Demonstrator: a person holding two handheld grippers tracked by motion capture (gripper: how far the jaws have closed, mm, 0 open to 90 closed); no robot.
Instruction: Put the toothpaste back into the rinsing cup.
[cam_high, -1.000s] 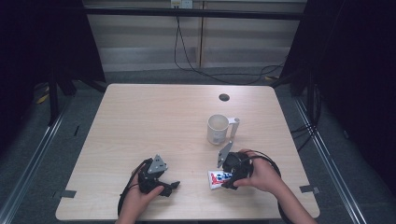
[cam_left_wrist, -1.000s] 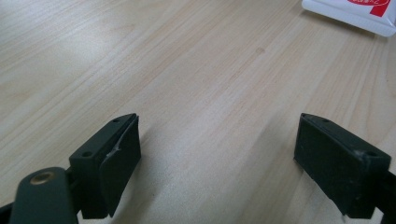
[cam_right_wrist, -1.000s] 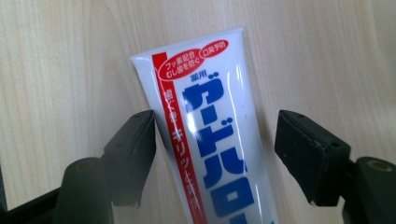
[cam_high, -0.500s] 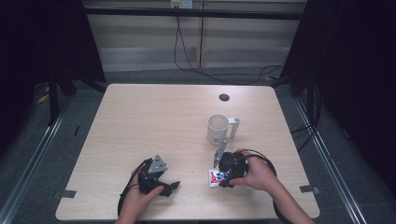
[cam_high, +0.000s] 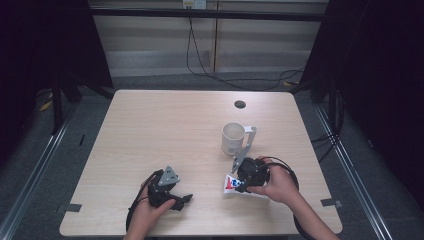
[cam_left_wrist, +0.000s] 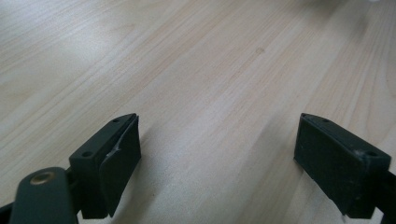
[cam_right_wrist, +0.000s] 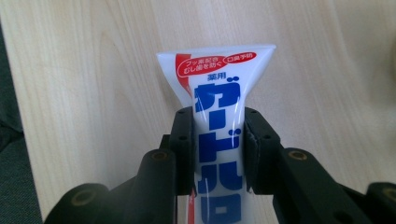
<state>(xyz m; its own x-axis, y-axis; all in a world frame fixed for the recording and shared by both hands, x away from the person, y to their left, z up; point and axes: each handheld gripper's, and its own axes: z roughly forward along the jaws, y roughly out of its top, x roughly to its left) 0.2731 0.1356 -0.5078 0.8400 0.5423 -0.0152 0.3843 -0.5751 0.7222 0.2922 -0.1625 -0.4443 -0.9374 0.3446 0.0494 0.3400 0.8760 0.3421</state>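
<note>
Closing in from both sides, the right gripper (cam_right_wrist: 218, 149) has just brought its jaws together on the toothpaste tube (cam_right_wrist: 215, 93), and the right gripper view shows the pads pinching the white tube across its middle, with the flat crimped end sticking out past them. A second ago the jaws stood wider around it; now the grip looks made. Seen from the high view, the tube (cam_high: 231, 184) lies flat on the table (cam_high: 165, 130) at about 5 o'clock from the table's centre, with the right gripper (cam_high: 239, 183) low over it. A white mug (cam_high: 233, 138) stands near, at roughly 12 o'clock from the tube, apart from it. The left gripper (cam_high: 186, 199) rests at about 7 o'clock, its jaws spread wide over bare wood with nothing between them. With the pinch set, lifting the tube appears the likely next step.
</note>
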